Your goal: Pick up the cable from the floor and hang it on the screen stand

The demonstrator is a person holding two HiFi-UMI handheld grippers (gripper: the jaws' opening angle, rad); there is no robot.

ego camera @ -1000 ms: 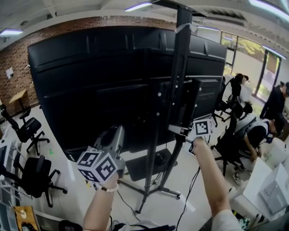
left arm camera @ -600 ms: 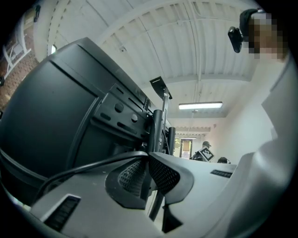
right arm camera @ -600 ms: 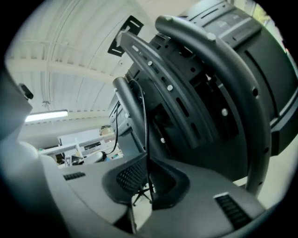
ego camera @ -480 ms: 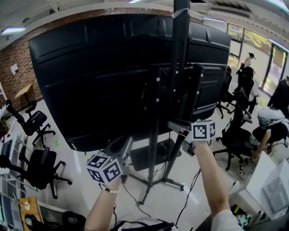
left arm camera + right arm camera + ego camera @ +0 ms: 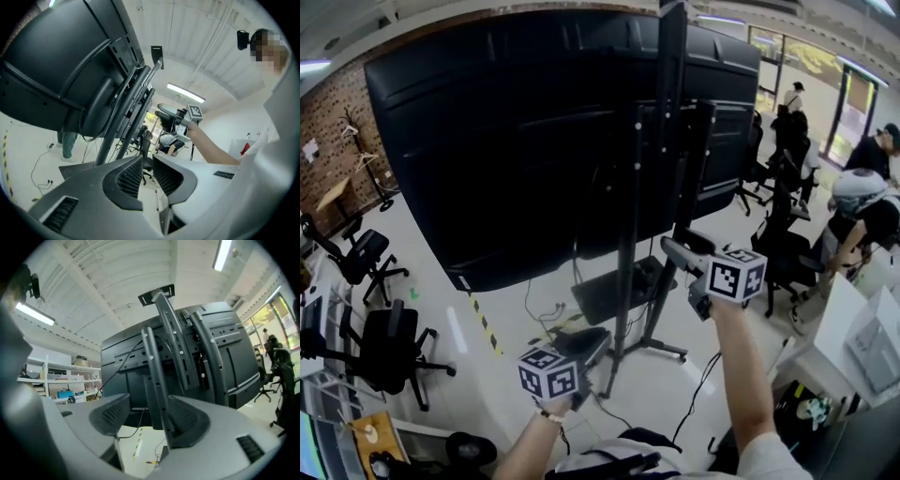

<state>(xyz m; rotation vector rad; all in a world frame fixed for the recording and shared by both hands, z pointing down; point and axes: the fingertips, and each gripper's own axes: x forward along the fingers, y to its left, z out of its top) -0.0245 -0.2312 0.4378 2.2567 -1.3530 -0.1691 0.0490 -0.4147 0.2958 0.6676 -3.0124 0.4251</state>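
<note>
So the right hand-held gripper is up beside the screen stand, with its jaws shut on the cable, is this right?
Not quite. The right hand-held gripper is up beside the screen stand, but its jaws have just been opening and now stand wide apart, gripping nothing. The right gripper view shows this.

A red brick wall [image 5: 337,131] closes the left side, with a coat stand [image 5: 367,169] in front of it. The floor [image 5: 502,281] is pale and glossy, crossed by a strip of yellow-and-black tape [image 5: 485,323]. Black office chairs [image 5: 358,262] stand at the left. Swivel chairs [image 5: 778,253] stand at the right, near tall windows [image 5: 853,98] that show green foliage. A white table [image 5: 814,375] sits at lower right. The white ribbed ceiling [image 5: 117,273] carries strip lights [image 5: 224,254], and white shelves [image 5: 56,380] line a far wall.
</note>
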